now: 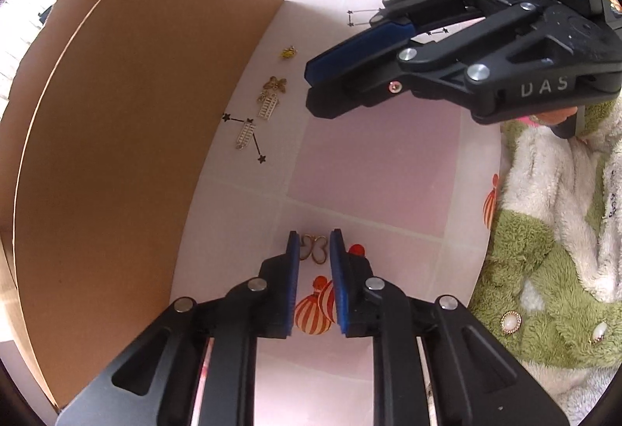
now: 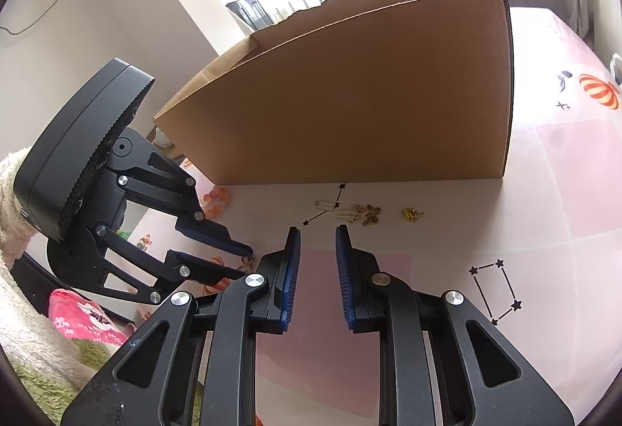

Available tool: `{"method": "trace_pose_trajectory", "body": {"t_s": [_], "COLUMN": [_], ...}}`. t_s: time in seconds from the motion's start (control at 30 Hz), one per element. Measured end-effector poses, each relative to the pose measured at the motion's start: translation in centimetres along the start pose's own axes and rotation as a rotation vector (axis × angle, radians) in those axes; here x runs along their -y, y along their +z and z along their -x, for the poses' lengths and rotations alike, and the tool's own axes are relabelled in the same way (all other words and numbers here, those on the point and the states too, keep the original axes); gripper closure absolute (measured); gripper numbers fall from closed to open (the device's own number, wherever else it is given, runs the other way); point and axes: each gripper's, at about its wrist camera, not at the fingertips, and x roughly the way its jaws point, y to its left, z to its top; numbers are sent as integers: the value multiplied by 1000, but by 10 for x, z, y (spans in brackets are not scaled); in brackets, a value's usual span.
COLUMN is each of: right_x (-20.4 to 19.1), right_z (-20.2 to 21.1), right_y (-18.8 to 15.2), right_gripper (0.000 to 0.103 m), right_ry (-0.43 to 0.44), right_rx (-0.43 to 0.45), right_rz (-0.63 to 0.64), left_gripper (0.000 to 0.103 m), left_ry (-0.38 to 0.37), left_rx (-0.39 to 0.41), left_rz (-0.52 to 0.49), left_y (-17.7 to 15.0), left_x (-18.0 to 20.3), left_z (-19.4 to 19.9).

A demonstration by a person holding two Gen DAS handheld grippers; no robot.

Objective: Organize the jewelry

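A gold butterfly outline earring (image 1: 314,249) lies on the pink tablecloth between the fingertips of my left gripper (image 1: 315,245), whose jaws stand slightly apart around it without clearly pinching it. Along the foot of the cardboard box lie a yellow charm (image 1: 288,52), a gold butterfly charm (image 1: 276,84) and two ladder-shaped earrings (image 1: 268,107) (image 1: 245,133). My right gripper (image 2: 317,231) is open and empty, hovering above the cloth short of that row (image 2: 369,214). It shows from the side in the left wrist view (image 1: 311,84). The left gripper shows in the right wrist view (image 2: 248,262).
A large cardboard box (image 1: 136,115) stands on the table left of the jewelry; it also shows in the right wrist view (image 2: 350,95). The tablecloth (image 1: 373,161) bears balloon and star prints. A green and white fluffy garment (image 1: 552,251) lies past the table's right edge.
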Motion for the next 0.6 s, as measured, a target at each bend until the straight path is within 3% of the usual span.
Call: {"method": "trace_pose_trajectory", "body": {"t_s": [0.27, 0.6], "right_x": [10, 13], "right_z": [3, 13], "right_y": [0, -1], "right_gripper": [83, 83], "right_ry": [9, 16], "right_rx": [14, 26], "right_rz": [-29, -24], "left_gripper": [98, 97], "left_ry": [-5, 68], "left_rx": [-23, 12], "left_rz": [-7, 51], "left_y": [23, 11], "left_x": [9, 13], "left_z": [-7, -7]}}
